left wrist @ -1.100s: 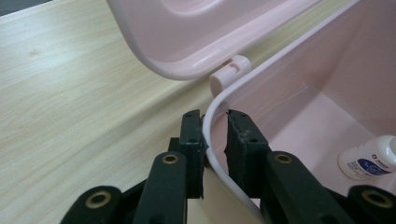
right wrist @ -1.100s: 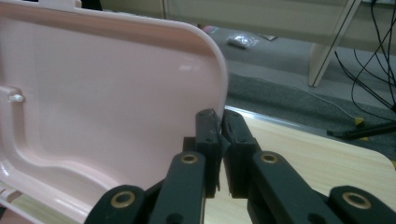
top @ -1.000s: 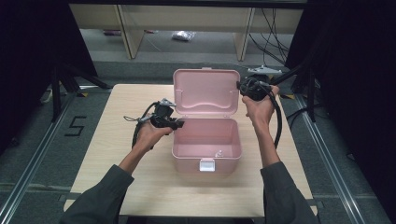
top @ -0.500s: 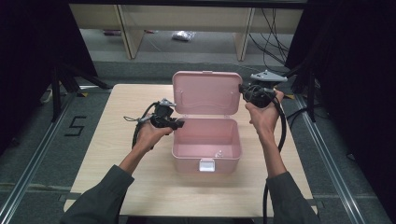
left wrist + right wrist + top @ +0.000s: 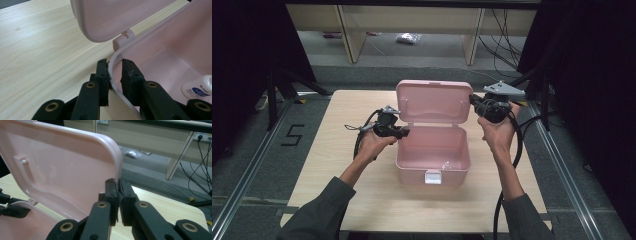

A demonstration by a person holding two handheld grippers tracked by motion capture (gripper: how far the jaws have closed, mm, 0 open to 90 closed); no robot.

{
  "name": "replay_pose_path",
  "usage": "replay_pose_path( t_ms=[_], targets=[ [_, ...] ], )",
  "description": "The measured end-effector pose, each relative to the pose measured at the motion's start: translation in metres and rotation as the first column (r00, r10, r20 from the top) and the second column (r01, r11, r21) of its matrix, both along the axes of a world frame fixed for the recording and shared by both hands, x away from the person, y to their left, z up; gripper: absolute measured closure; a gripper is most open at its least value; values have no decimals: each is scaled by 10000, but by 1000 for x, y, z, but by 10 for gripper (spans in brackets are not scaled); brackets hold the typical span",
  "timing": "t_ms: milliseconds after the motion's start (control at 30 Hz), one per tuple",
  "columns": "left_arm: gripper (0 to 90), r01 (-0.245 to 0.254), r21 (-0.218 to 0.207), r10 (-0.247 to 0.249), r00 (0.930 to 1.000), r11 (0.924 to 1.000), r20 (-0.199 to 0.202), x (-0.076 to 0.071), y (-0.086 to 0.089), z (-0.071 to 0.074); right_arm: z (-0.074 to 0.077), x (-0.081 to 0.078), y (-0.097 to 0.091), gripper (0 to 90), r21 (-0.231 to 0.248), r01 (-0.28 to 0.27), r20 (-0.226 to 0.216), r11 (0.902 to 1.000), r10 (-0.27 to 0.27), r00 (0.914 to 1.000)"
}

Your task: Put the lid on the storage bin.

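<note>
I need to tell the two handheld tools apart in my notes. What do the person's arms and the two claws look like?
Both sleeves are dark grey-green, pushed partway up the forearms. Each claw is black: the left claw and the right claw have flat, ribbed pads on linked bars with brass-coloured rivets. A black cable trails from the right one, which carries a grey three-cornered plate on top.

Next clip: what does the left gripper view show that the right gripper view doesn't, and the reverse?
Left gripper view alone: the left hand-held gripper clamped on the side wall of the pink box, the lid's hinge, and a small white bottle lying on the box floor.

Right gripper view alone: the right hand-held gripper pinching the edge of the lid, plus the floor behind the table with cables and a small plastic bag.

Both share: the pink box with its raised lid, and the light wooden table.
</note>
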State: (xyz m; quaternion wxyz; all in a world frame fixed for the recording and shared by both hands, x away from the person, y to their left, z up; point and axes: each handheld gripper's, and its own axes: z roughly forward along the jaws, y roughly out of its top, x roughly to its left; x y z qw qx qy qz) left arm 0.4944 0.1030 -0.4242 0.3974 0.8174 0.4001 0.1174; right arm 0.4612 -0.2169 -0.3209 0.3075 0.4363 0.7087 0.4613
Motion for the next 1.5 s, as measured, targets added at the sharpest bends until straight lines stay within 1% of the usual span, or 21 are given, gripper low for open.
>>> replay_pose_path(
  t_ms=[67,100,133,167,267,433,533,567,600,633,833,933,1000,1167,1200,1267,1333,1367,1400,1433,1500],
  targets=[
    [754,42,73,-43,10000,10000,22,0,0,0,-1,-2,-1,873,-31,-73,97,10000,73,9999],
    [753,-7,-9,7,10000,10000,35,0,0,0,-1,-5,-1,873,81,-62,-65,9999,62,10000],
    [753,0,-10,0,10000,10000,42,0,0,0,-1,-6,-2,873,-81,-93,235,9999,95,9997],
    [753,-1,-17,1,10000,10000,56,-1,0,0,-1,-8,-2,874,-46,-93,92,9999,93,9999],
    [752,-4,-13,4,10000,10000,60,-1,0,-1,-2,-13,-2,875,55,-97,136,9999,96,9999],
    [745,12,-152,-11,10000,9999,34,0,1,-2,-3,-18,-2,875,-187,-109,371,9998,116,9992],
    [735,-2,-260,2,10000,9997,5,0,2,-3,-4,-20,-2,876,-39,-26,377,10000,27,9993],
    [733,-8,-291,8,10000,9996,-6,0,2,-3,-3,-22,-2,876,-36,-91,182,10000,92,9998],
    [732,0,-321,0,10000,9995,-7,0,2,-3,-4,-21,-3,876,-269,-116,518,9996,130,9986],
    [733,13,-322,-13,10000,9995,3,0,2,-3,-4,-22,-2,876,-109,-168,304,9998,171,9994],
    [721,13,-359,-9,10000,9994,96,-1,3,-1,-5,-26,-3,877,-301,-148,549,9994,164,9984],
    [686,67,-295,-65,10000,9995,67,-4,3,2,-6,-27,-4,877,-425,-276,621,9987,302,9976],
    [640,104,-211,-105,9999,9997,-75,-5,5,3,-6,-29,-2,877,-218,-105,524,9997,116,9986],
    [531,63,-271,-63,10000,9996,-29,-13,10,11,-7,-31,-3,877,-283,-197,591,9994,213,9980],
    [507,37,-293,-38,10000,9996,-12,-15,11,12,-7,-32,-2,877,-141,-173,476,9998,180,9987],
    [475,95,-475,-96,10000,9988,-27,-20,15,14,-7,-34,-4,877,-393,-174,531,9991,195,9984],
    [456,148,-598,-150,9999,9981,-39,-25,17,15,-8,-36,-4,877,-326,-171,539,9993,189,9984],
    [443,195,-670,-200,9998,9976,-68,-27,18,15,-8,-35,-5,877,-513,-280,740,9983,318,9967],
    [435,281,-695,-289,9995,9972,-97,-30,20,16,-8,-38,-3,877,-297,-188,491,9994,202,9986],
    [431,354,-685,-361,9993,9970,-89,-33,21,17,-9,-37,-5,877,-481,-258,728,9985,292,9969],
    [429,452,-700,-453,9990,9965,2,-39,23,19,-9,-39,-5,877,-320,-321,603,9990,340,9976]
  ],
)
